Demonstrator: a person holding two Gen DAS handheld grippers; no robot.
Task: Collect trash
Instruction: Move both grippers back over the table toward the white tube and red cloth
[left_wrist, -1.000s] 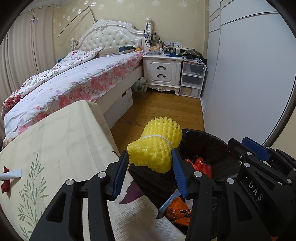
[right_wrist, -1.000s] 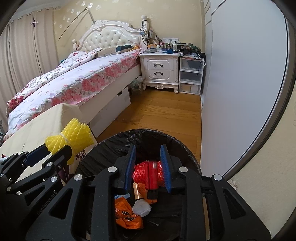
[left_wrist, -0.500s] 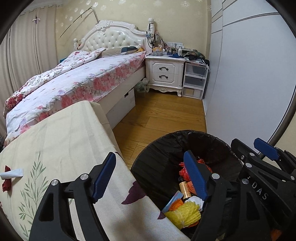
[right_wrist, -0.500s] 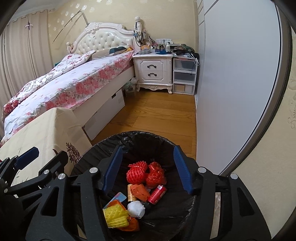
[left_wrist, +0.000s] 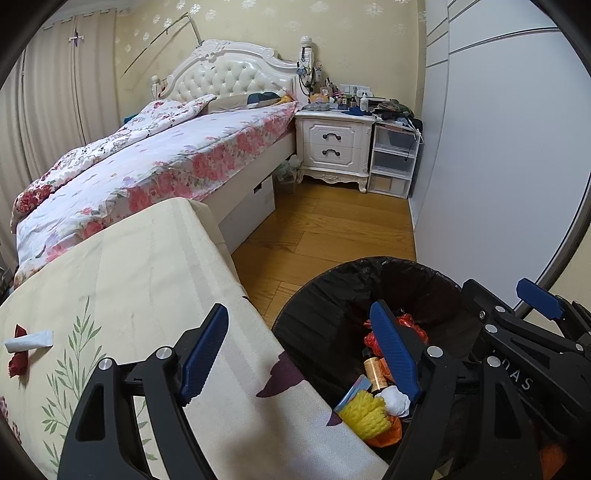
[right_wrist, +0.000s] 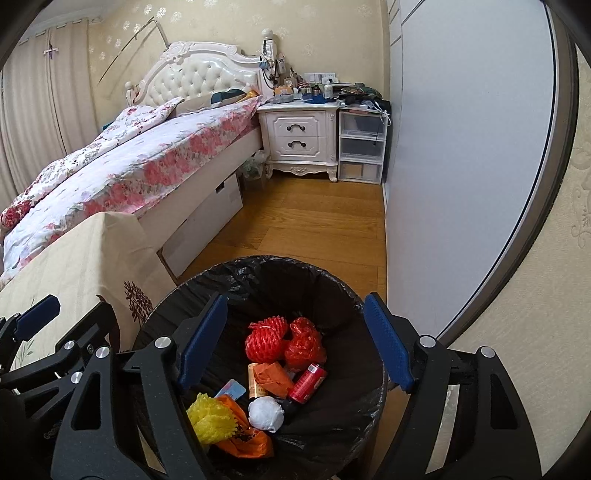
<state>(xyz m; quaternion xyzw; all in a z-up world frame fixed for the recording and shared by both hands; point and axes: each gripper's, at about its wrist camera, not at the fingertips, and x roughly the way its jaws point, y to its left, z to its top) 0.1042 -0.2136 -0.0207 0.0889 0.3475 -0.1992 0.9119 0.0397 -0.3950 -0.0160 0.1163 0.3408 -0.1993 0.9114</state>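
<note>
Both claws hang spread wide with nothing between their blue pads. From its own camera, the right gripper (right_wrist: 295, 343) sits directly over the black-lined trash bin (right_wrist: 236, 269), its two fingers framing the bin's opening. The left gripper (left_wrist: 301, 350) straddles the seam between the bin and the table: its left finger is over the cream tablecloth (left_wrist: 140, 266), its right finger over the bin's near-left rim.

Inside the bin lies the collected trash. Two red foam nets (right_wrist: 284, 339) rest side by side toward the far wall. Just in front of them are a crumpled orange wrapper (right_wrist: 273, 376) and a small red can (right_wrist: 307, 377) lying on its side, touching each other. Nearer the front sits a white paper ball (right_wrist: 266, 413), and against the bin's left wall a yellow foam net (right_wrist: 212, 419) lies on an orange plastic bag (right_wrist: 247, 441). A flat blue-and-white card (right_wrist: 232, 389) leans just behind the yellow net.

On the tablecloth, near its left edge in the left camera's view, a rolled white paper (left_wrist: 28, 340) lies touching a dark red scrap (left_wrist: 17, 363), both well apart from the bin.

Beyond the table stands a bed (left_wrist: 155, 166) with a floral cover, then a white nightstand (left_wrist: 334, 146) and clear plastic drawers (left_wrist: 393, 162) beside it, all on a wooden floor (left_wrist: 332, 229).
</note>
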